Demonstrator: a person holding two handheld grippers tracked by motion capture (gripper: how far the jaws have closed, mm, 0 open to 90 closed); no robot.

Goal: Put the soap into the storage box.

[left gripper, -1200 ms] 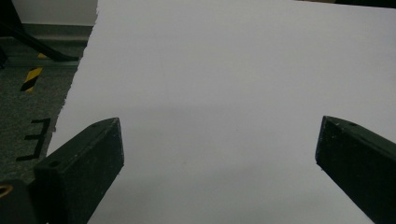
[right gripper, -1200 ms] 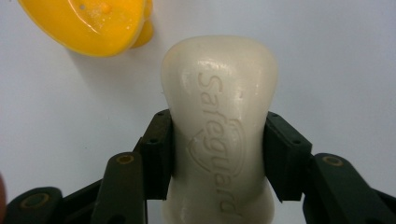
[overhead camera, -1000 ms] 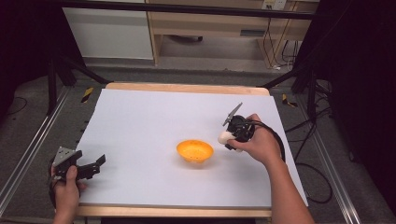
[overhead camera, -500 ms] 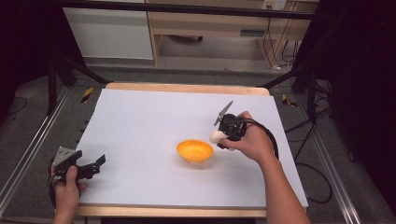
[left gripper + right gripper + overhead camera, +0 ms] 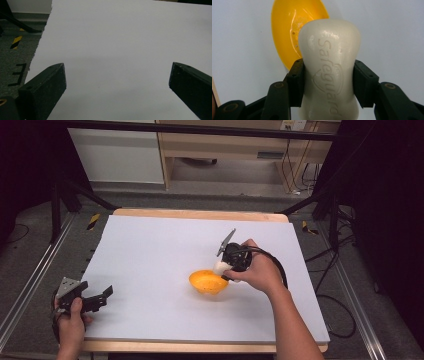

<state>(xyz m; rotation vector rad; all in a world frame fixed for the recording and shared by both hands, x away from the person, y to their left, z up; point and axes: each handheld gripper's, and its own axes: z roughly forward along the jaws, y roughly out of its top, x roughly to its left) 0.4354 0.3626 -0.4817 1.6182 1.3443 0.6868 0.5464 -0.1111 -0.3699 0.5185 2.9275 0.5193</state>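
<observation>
White table [image 5: 150, 250], soap bar [image 5: 329, 65] lengthwise along right tongs [image 5: 328, 82]

cream-white soap bar [image 5: 329, 72], embossed lettering up, clamped at its waist, held just above the rim of an empty yellow-orange bowl [image 5: 208, 282] on white tabletop.

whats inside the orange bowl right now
Nothing shows in the orange bowl: bare inner wall with small holes. The soap bar, clamped in the right gripper, covers part of its inside.
</observation>
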